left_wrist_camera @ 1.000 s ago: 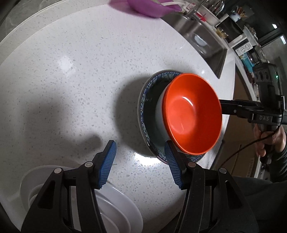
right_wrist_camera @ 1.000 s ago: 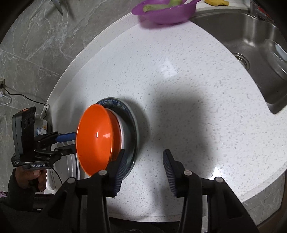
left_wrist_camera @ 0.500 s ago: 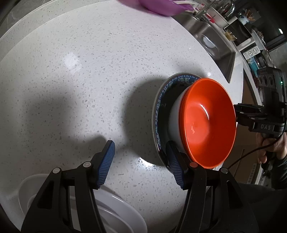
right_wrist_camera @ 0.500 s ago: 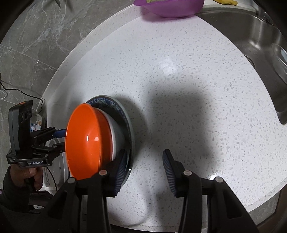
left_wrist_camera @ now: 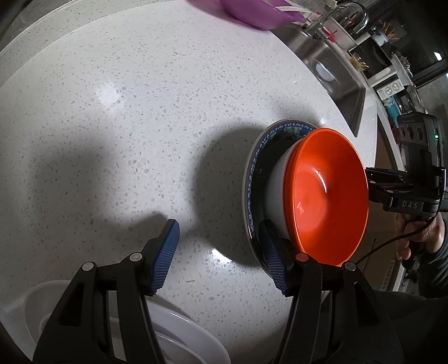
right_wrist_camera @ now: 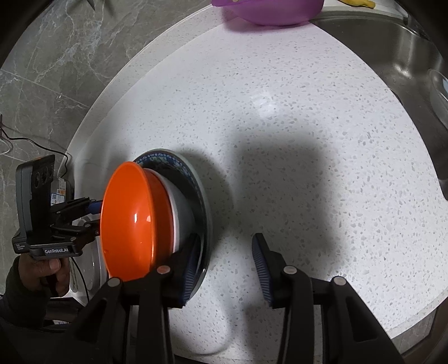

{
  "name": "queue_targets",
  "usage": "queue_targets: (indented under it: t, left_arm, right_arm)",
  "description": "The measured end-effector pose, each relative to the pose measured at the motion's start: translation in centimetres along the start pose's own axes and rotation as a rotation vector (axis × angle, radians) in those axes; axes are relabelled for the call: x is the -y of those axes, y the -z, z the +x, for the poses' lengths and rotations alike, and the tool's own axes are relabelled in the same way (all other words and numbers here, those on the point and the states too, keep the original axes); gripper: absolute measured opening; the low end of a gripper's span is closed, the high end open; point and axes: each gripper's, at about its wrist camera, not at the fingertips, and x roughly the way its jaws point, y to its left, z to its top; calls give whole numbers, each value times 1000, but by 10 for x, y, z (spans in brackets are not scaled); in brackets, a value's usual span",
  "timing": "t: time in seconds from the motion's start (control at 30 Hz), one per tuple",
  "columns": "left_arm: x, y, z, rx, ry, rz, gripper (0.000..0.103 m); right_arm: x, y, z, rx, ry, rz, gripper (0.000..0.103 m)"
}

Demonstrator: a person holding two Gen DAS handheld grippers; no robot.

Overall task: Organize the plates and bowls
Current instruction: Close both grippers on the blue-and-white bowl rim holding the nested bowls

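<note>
An orange bowl (left_wrist_camera: 327, 196) sits nested in a white bowl (left_wrist_camera: 275, 190) on a dark blue patterned plate (left_wrist_camera: 253, 179) on the white speckled counter. The stack also shows in the right wrist view: orange bowl (right_wrist_camera: 128, 221), white bowl (right_wrist_camera: 182, 210), plate (right_wrist_camera: 203, 201). My left gripper (left_wrist_camera: 221, 252) is open and empty, its right finger beside the plate's near rim. My right gripper (right_wrist_camera: 226, 266) is open and empty, its left finger at the plate's edge. White plates (left_wrist_camera: 179, 333) lie under my left gripper.
A purple bowl (right_wrist_camera: 268, 11) stands at the far counter edge. A steel sink (left_wrist_camera: 333, 67) lies to the right, with a clear dish (right_wrist_camera: 439, 92) in it. The counter's curved front edge runs close to the plate stack.
Both grippers have drifted slightly, so the bowl stack sits further toward the side of each view. The orange bowl stays nested on the stack. Both grippers stay open.
</note>
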Motion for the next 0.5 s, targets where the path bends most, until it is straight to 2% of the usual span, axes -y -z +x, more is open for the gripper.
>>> queue_targets:
  t: [0.07,0.17,0.23,0.27,0.33,0.5]
  left_arm:
    - [0,2,0,2,3,1,55]
    - [4,0,0,-2,31,13,40]
    - [14,-3,0,-9,26,42,27]
    - [19,-4,0,-12,16,53,24]
    - [29,-7,0,-17,-6,68,15]
    - [43,-8,2,-7,-36,59,11]
  right_arm:
    - [0,0,0,1,-5,-12,37]
    - [-3,0,0,0,-23,-30,28]
    - [-6,1,-1,1,-36,-49,14]
    - [-10,1,0,3,-39,-60,12]
    - [-12,0,0,9,-31,-63,12]
    - [-10,0,0,14,-34,-47,11]
